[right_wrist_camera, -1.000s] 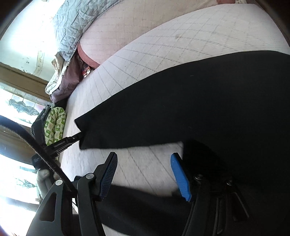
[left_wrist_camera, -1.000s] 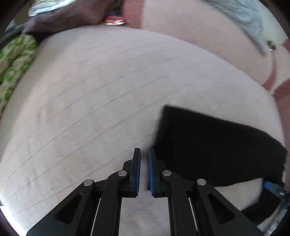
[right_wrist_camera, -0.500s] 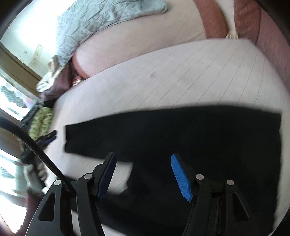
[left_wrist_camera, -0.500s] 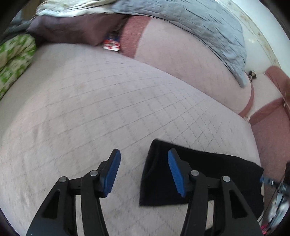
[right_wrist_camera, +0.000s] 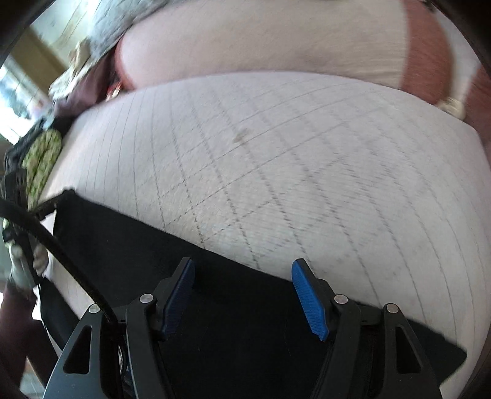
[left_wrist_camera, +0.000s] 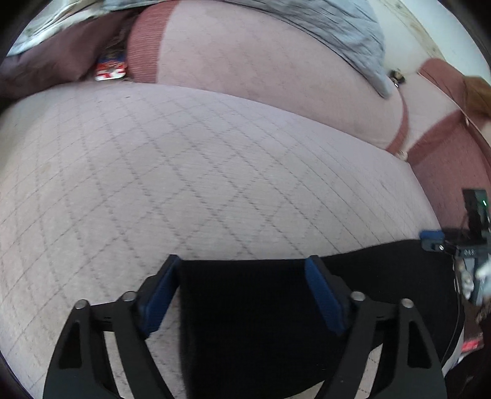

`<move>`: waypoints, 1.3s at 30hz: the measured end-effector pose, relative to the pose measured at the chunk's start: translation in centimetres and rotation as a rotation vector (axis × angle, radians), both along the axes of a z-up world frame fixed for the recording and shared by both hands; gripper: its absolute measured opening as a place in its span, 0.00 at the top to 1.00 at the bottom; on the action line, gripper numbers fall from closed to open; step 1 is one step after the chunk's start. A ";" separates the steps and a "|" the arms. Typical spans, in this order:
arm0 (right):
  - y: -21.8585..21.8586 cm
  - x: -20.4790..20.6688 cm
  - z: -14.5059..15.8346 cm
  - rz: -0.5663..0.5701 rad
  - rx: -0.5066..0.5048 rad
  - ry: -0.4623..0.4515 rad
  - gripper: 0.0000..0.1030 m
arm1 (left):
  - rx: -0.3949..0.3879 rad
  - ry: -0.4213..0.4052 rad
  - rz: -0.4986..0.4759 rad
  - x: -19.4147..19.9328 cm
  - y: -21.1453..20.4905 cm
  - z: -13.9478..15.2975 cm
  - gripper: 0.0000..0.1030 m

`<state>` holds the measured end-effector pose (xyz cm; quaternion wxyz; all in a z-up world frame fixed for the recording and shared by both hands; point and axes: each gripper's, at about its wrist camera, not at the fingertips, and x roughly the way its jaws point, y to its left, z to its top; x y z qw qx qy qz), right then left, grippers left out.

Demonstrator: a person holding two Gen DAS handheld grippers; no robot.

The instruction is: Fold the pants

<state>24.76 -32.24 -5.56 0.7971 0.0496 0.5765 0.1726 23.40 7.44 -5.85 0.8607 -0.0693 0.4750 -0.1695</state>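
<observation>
At the bottom of the left wrist view I see my left gripper [left_wrist_camera: 242,276]. Its two black arms end in blue pads [left_wrist_camera: 159,294]. The jaws have just been opening and now stand wide apart. The end of the flat black cloth pants [left_wrist_camera: 251,322] lies between the pads, but the pads do not press on it, so I hold nothing there.

The pants run off toward the lower right of that view, where the tip of my right gripper [left_wrist_camera: 432,239] pokes in at the edge.

In the right wrist view, my right gripper [right_wrist_camera: 242,276] sits at the bottom middle. Its blue pads [right_wrist_camera: 310,300] are far apart too, and they have just opened a little more. The black pants [right_wrist_camera: 138,245] lie under them in a long strip from the left edge to the lower right corner. The pads do not pinch the cloth.

At the far left of this view I see my left gripper [right_wrist_camera: 46,208] by the pants' corner. I cannot tell from here if it touches.

Past the pants is the pale quilted sofa seat [left_wrist_camera: 184,172] with a diamond stitch pattern. Farther up is the pale back cushion [left_wrist_camera: 260,76] with reddish-brown edges. A grey quilted blanket [left_wrist_camera: 337,24] hangs over its top. A green patterned cloth [right_wrist_camera: 40,162] lies at the left edge of the right view.
</observation>
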 end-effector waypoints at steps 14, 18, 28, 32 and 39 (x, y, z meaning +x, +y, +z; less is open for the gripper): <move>3.3 -4.6 2.5 0.038 -0.081 -0.074 0.92 | 0.055 -0.131 -0.005 -3.8 -1.7 5.2 0.95; 2.9 -7.3 5.8 -0.022 -0.063 -0.146 0.92 | 0.092 -0.242 -0.020 -7.4 -2.3 8.5 0.94; 2.8 -17.8 9.9 -0.081 -0.052 -0.218 0.92 | 0.164 -0.399 -0.070 -17.9 -2.4 11.7 0.94; 3.6 -21.9 8.7 -0.082 -0.045 -0.198 0.92 | 0.215 -0.399 -0.072 -21.8 -1.8 9.7 0.94; 4.5 -27.9 5.5 -0.101 -0.027 -0.155 0.92 | 0.283 -0.327 -0.097 -28.1 -1.1 5.2 0.85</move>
